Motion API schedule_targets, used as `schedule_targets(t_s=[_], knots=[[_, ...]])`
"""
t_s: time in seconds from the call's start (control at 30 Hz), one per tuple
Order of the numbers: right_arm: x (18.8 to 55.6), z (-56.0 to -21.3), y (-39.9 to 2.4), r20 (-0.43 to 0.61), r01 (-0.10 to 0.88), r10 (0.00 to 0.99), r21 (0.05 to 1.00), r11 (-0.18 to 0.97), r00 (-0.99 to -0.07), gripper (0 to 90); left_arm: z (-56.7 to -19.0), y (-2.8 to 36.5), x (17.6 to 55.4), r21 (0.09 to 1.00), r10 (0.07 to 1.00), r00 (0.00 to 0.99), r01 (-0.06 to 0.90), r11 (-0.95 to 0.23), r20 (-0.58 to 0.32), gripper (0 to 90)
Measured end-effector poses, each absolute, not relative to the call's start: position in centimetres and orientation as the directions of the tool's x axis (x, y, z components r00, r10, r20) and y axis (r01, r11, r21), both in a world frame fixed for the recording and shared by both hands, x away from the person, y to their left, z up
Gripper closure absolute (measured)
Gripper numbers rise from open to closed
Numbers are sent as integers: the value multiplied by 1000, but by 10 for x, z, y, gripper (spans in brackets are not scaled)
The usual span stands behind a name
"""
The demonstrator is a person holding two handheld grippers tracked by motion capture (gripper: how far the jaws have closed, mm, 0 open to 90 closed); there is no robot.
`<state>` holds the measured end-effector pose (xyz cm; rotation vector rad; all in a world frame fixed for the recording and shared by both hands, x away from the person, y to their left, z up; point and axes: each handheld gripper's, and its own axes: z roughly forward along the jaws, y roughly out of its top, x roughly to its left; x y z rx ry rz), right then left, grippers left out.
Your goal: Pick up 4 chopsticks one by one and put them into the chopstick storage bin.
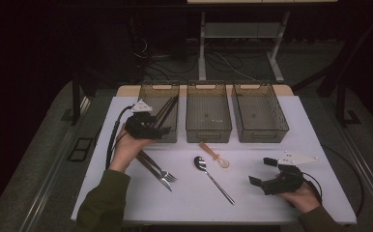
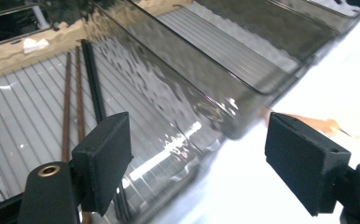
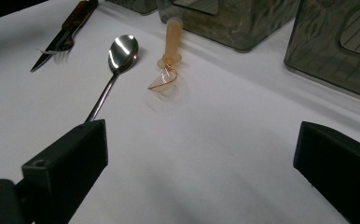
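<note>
Chopsticks: [image 1: 166,110] lay slanted in the left bin [image 1: 159,131], tips toward its far end; the left gripper view showed two brown sticks [image 2: 66,112] beside a black one on the ribbed floor.
Left gripper: [image 1: 151,128] hovered over the near wall of the left bin, jaws spread with nothing between them; in its own view one jaw stood over the bin's floor and the other over the table outside the wall.
Right gripper: [image 1: 262,171] rested low at the near right of the table, jaws spread wide and empty.
Middle bin: [image 1: 208,131] and right bin [image 1: 260,133] stood beside the left one in a row along the far edge, close together.
Seen from the right gripper view: the clear bowl of the orange plastic spoon [image 3: 167,60], its handle end touching the middle bin's wall.
Metal spoon: [image 1: 211,176] lay near the table's middle, just beside the plastic spoon.
Fork and knife: fork [image 1: 161,170] and knife [image 1: 151,169] lay together near the left hand [image 1: 126,151].
Open room: bare white table [image 1: 252,203] lay between the metal spoon and the right gripper, and along the near edge.
</note>
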<state>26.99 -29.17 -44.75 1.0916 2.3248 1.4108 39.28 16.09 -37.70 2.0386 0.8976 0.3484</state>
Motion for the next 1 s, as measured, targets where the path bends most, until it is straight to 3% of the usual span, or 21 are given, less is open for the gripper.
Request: schedule_targets(t_s=[1.0], knots=[[262,-445,-295,175,475,691,837,271,-702,24,-420,158,291,813,605,795,387,-435,-55,66]])
